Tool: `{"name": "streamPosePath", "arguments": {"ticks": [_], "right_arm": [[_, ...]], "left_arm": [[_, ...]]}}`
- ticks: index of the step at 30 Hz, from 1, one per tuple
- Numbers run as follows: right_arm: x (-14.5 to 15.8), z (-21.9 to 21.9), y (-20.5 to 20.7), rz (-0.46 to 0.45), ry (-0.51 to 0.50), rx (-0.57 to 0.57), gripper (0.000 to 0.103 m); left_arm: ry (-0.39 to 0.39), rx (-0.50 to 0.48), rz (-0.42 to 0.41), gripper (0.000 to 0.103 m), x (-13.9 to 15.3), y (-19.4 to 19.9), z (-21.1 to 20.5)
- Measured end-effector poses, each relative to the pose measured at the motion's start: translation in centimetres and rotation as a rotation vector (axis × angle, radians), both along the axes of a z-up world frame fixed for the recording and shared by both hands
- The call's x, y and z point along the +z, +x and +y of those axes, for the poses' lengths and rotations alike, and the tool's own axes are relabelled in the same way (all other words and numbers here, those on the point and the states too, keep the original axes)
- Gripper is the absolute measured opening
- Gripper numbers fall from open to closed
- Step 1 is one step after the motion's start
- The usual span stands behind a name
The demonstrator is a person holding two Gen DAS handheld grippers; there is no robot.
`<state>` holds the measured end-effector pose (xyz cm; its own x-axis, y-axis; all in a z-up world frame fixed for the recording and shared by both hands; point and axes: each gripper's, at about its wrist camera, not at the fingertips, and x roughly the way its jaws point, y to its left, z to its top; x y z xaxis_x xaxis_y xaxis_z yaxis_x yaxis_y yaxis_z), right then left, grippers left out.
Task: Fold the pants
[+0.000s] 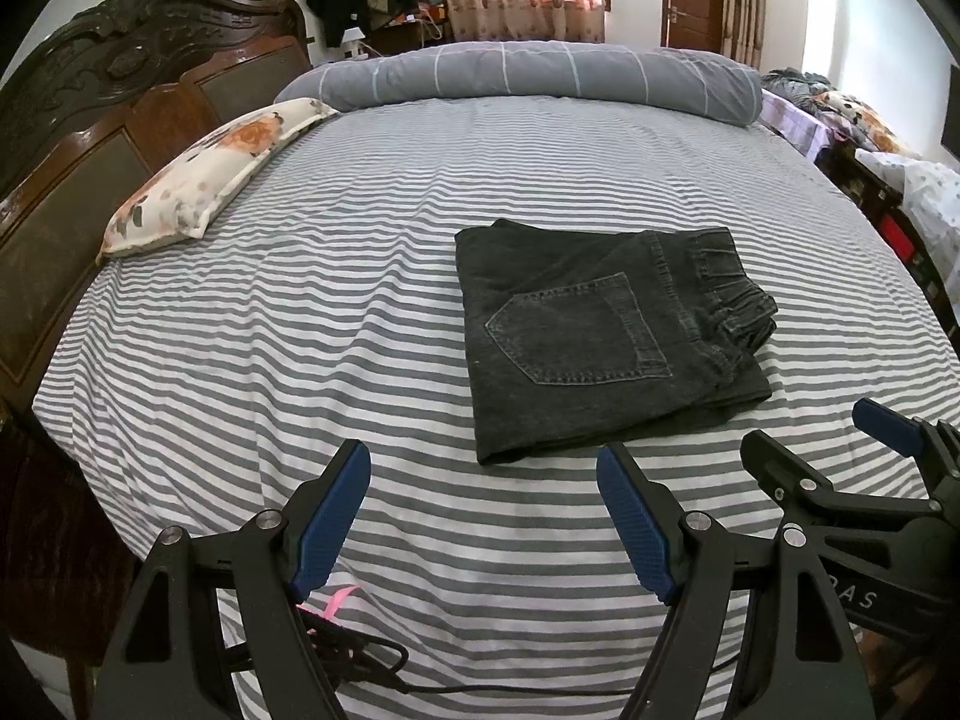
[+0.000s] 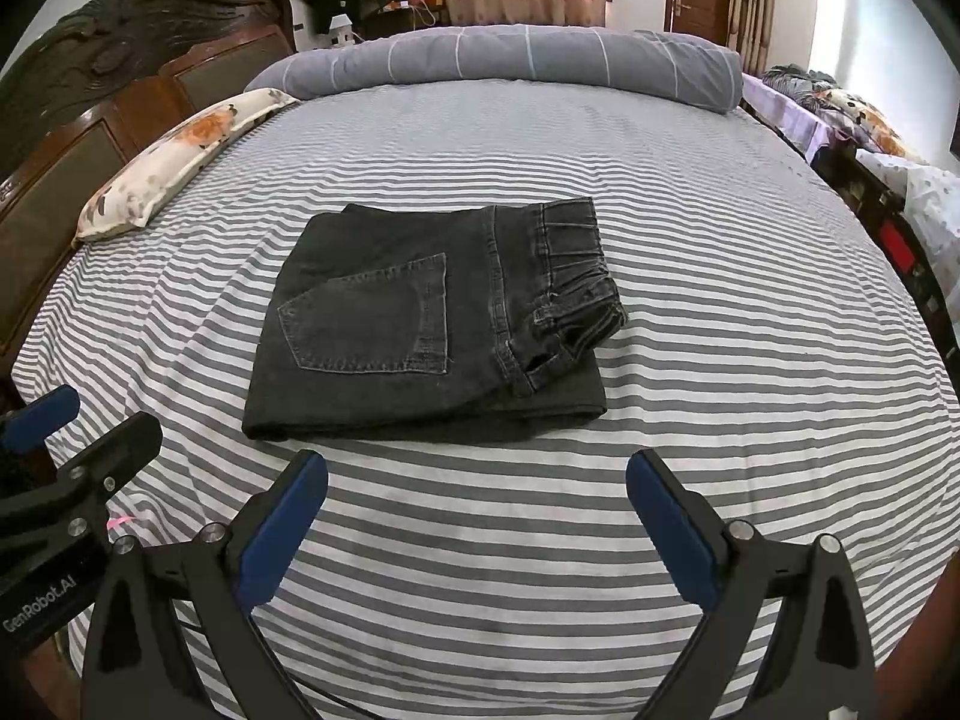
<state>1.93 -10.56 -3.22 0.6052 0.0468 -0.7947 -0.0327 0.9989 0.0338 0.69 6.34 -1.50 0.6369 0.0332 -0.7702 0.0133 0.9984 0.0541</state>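
Observation:
Dark grey denim pants lie folded into a compact rectangle on the striped bed, back pocket up and waistband to the right; they also show in the right wrist view. My left gripper is open and empty, hovering just in front of the pants' near edge. My right gripper is open and empty, also just short of the near edge. The right gripper shows at the right of the left wrist view, and the left gripper at the left of the right wrist view.
The bed has a grey-and-white striped sheet. A floral pillow lies by the wooden headboard at left. A rolled grey duvet lies across the far side. Cluttered furniture stands at right. A black cable lies below my left gripper.

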Motion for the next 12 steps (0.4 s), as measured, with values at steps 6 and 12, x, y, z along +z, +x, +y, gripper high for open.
{"name": "streamPosePath", "arguments": {"ticks": [6, 12], "right_arm": [[-0.28, -0.15, 0.27, 0.008, 0.004, -0.004, 0.099], [-0.57, -0.22, 0.55, 0.017, 0.003, -0.008, 0.099]], "left_arm": [[-0.013, -0.017, 0.002, 0.078, -0.11, 0.29, 0.2], [-0.013, -0.015, 0.016, 0.078, -0.43, 0.75, 0.24]]}}
